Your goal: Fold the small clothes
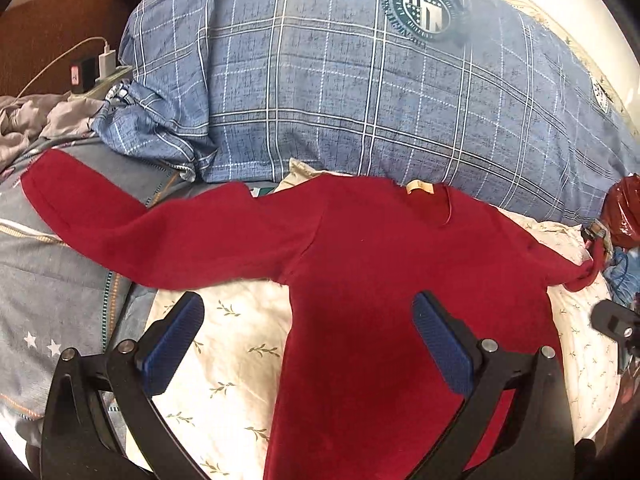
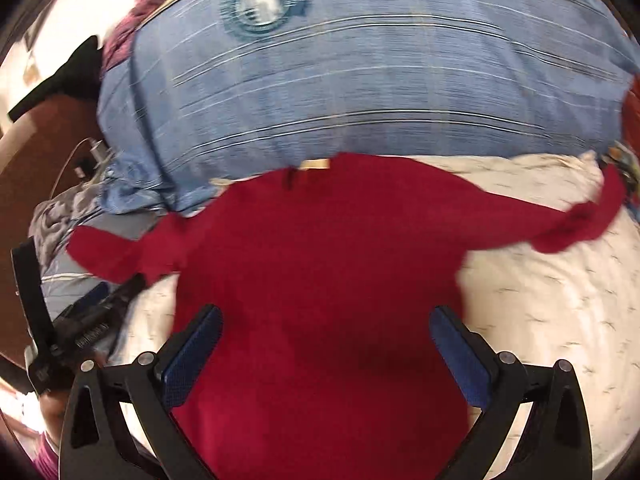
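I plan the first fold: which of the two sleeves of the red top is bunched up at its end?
The sleeve toward the red plastic bag: its cuff is curled and crumpled. The other sleeve lies flat, stretched over the grey-blue bedding.

The long-sleeved top is a plain deep red, with a pale tan label at its neckline. It lies on a cream sheet printed with small olive leaf sprigs. The pillow behind is blue with a white and dark check and a dark green round crest. Both grippers have black frames with blue pads; the right view is blurred.
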Action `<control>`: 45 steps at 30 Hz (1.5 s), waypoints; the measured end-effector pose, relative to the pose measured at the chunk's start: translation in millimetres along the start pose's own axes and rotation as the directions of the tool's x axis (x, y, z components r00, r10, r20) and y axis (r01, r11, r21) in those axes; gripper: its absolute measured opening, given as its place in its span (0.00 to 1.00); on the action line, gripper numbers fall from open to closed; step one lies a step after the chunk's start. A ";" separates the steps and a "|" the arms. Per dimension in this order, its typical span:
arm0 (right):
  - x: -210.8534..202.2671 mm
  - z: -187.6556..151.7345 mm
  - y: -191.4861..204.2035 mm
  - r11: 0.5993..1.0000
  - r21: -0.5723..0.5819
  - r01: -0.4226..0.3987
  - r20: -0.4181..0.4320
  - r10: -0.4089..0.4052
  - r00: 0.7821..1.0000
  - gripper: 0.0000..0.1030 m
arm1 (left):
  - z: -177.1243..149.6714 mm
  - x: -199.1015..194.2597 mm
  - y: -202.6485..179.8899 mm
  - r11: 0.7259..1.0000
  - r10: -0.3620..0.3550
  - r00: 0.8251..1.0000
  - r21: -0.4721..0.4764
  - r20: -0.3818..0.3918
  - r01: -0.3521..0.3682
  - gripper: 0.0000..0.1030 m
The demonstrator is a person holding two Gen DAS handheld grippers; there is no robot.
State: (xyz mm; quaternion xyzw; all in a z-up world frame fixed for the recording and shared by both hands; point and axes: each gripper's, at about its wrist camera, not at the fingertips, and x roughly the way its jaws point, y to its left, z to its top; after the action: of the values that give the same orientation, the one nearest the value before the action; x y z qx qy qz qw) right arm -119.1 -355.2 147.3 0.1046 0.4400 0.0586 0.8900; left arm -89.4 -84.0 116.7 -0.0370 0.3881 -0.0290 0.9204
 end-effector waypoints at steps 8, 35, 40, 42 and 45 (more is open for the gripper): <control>28.6 -5.2 25.8 0.996 -0.036 0.085 0.054 -0.083 0.995 1.00 | -2.7 2.3 -6.0 1.000 0.003 1.000 0.007 -0.001 -0.003 1.00; 56.1 -18.7 2.6 0.976 -0.060 0.211 0.084 -0.206 0.975 1.00 | -18.1 19.4 -17.8 1.000 -0.009 1.000 0.002 -0.029 0.009 1.00; 56.2 -19.6 4.0 0.974 -0.061 0.216 0.083 -0.211 0.974 1.00 | -18.6 18.9 -17.4 1.000 -0.007 1.000 0.005 -0.026 0.007 1.00; 56.5 -19.7 4.4 0.974 -0.059 0.217 0.081 -0.212 0.974 1.00 | -19.1 18.4 -17.0 1.000 -0.002 1.000 0.005 -0.023 0.003 1.00; 57.1 -20.2 4.9 0.974 -0.055 0.218 0.078 -0.214 0.974 1.00 | -20.6 17.4 -15.6 1.000 -0.002 1.000 0.004 -0.024 0.002 1.00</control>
State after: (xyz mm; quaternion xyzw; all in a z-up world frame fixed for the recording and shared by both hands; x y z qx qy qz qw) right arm -100.6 -336.5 92.5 0.0300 0.4143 -0.0285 0.9092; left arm -92.4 -101.9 91.3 -0.0349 0.3990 -0.0312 0.9158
